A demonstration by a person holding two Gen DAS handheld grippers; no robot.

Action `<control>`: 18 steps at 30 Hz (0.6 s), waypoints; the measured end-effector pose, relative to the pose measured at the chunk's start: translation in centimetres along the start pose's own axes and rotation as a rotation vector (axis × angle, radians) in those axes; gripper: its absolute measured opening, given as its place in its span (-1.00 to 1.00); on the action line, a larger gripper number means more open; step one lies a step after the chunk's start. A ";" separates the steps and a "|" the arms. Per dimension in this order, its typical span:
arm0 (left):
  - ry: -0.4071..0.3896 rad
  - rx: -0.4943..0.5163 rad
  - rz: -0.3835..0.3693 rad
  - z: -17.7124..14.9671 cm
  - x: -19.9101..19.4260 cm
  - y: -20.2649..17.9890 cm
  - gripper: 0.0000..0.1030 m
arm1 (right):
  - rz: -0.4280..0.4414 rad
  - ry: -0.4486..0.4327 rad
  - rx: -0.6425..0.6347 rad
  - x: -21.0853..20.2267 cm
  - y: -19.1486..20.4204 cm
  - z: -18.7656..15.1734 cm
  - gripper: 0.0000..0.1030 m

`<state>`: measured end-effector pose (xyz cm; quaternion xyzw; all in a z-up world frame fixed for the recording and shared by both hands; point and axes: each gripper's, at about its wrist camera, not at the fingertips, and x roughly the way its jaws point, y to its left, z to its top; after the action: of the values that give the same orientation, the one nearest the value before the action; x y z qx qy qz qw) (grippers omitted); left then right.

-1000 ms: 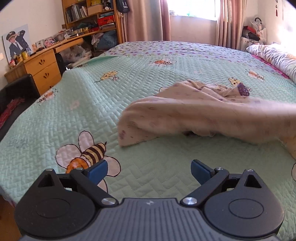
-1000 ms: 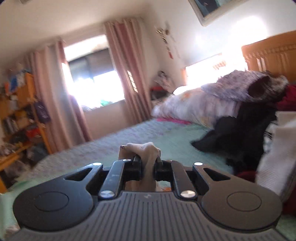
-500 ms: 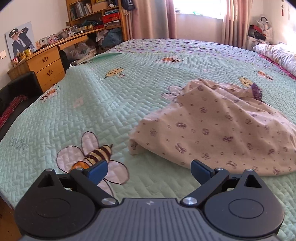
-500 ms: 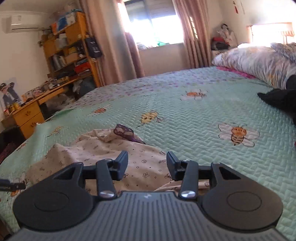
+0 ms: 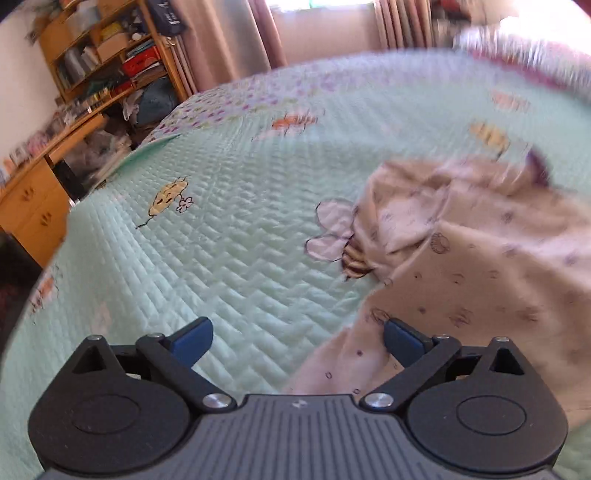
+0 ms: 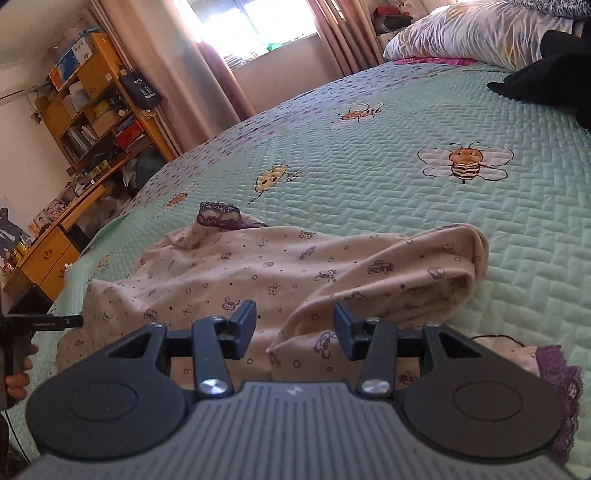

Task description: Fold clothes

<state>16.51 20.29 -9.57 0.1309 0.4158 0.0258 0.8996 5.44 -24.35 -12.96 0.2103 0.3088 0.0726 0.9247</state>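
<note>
A cream garment (image 5: 480, 277) with small purple prints and purple lace trim (image 6: 218, 216) lies crumpled on the green quilted bedspread (image 5: 221, 258). My left gripper (image 5: 295, 328) is open wide, low over the garment's left edge. Its right finger (image 5: 402, 339) is over the cloth and its left finger is over bare quilt. My right gripper (image 6: 294, 314) is open just above the garment (image 6: 258, 266). A rolled fold of cloth lies below the gap, and the pads do not press on it.
A wooden desk and bookshelves (image 6: 92, 110) stand past the bed's left side. Pillows and a duvet (image 6: 461, 33) and dark clothing (image 6: 546, 81) lie at the head end. A hand (image 6: 14, 376) holds a black device at the right wrist view's left edge.
My right gripper opened and let go of the cloth, then tipped down toward the bed. The garment dropped onto the quilt. My left gripper swung closer to the garment's left edge and rolled.
</note>
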 end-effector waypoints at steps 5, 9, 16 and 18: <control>0.091 0.087 -0.078 -0.6 2.1 -2.0 -1.00 | -0.019 -0.050 -0.016 -2.5 -0.6 -0.1 -0.06; -0.012 0.104 -0.216 -3.0 -3.1 -3.6 -1.00 | 0.007 -0.073 -0.005 -3.0 -1.1 -0.4 -0.06; -0.170 0.105 -0.340 -4.3 -11.3 -2.7 -0.78 | 0.084 -0.058 -0.009 -3.4 -0.9 -1.6 -0.03; -0.159 0.093 -0.363 -4.1 -11.4 -2.0 -0.87 | 0.091 -0.056 -0.011 -3.6 -0.9 -1.9 -0.03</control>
<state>5.82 17.47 -4.19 0.0968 0.3611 -0.1666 0.9124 1.46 -25.51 -12.76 0.2208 0.2723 0.1104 0.9300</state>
